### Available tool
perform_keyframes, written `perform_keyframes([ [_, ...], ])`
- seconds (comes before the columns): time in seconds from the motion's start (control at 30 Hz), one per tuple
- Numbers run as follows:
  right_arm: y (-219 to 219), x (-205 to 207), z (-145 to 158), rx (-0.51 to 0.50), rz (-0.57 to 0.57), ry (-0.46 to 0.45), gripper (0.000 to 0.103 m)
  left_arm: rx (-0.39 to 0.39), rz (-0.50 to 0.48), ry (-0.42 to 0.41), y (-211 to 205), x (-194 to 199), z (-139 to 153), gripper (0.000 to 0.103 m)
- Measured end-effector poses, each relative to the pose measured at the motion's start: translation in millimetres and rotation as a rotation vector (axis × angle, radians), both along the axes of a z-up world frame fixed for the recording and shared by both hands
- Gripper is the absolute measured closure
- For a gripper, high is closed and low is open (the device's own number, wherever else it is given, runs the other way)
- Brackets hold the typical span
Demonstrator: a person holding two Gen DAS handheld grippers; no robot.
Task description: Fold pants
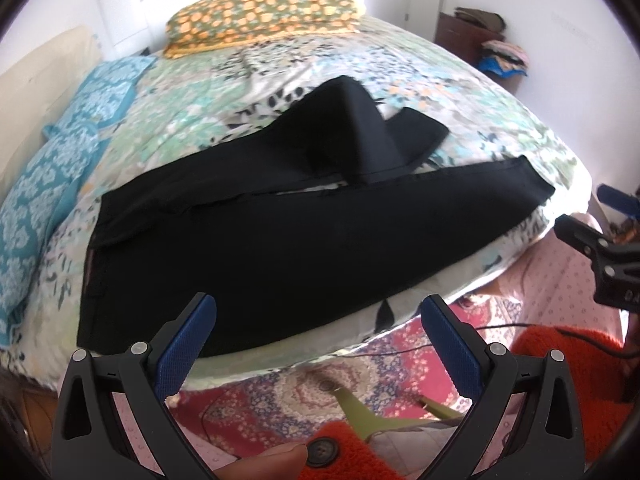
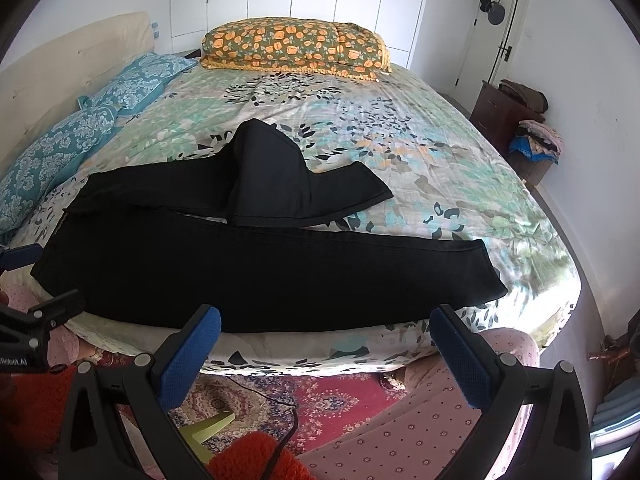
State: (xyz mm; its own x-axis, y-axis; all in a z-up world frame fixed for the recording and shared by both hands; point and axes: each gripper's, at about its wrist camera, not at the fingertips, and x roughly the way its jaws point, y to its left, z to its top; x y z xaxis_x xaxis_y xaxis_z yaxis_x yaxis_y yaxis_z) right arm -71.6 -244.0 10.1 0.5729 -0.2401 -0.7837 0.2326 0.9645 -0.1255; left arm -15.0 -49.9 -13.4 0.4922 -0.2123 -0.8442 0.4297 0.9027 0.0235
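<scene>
Black pants [image 1: 280,240] lie across the near side of the bed, waistband at the left, legs running right. The near leg lies flat along the bed edge; the far leg is folded back on itself with a raised peak [image 1: 352,112]. The pants also show in the right wrist view [image 2: 260,276]. My left gripper [image 1: 318,320] is open and empty, just in front of the bed edge near the waist end. My right gripper [image 2: 326,332] is open and empty, in front of the near leg. The right gripper's body shows at the left wrist view's right edge [image 1: 600,256].
The bed has a floral sheet [image 2: 400,140], blue pillows [image 2: 100,120] at the left and an orange-flowered pillow [image 2: 296,46] at the back. A patterned red rug [image 2: 320,400] covers the floor below. A dark cabinet with piled clothes [image 2: 520,120] stands at the right wall.
</scene>
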Motion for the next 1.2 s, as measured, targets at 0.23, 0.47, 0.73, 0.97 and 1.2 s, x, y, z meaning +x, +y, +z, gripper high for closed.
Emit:
perform_keyframes([
  [0.23,-8,1,-2,0.005,-0.039,0.007,0.000,0.008,-0.043,0.001,-8,-3,-1,0.001],
  [0.47,2,5,-5,0.001,0.009,0.016,0.000,0.017,-0.030,0.005,-4,-2,-3,0.001],
  [0.73,20,8,-8,-0.004,0.094,0.023,0.000,0.027,0.036,0.013,8,3,-6,0.001],
  [0.97,33,13,-11,0.001,0.141,0.036,0.000,0.011,0.128,0.014,26,8,-6,0.001],
  [1.2,50,15,-9,0.017,0.215,0.021,0.000,-0.004,0.195,0.013,44,9,-4,0.001],
])
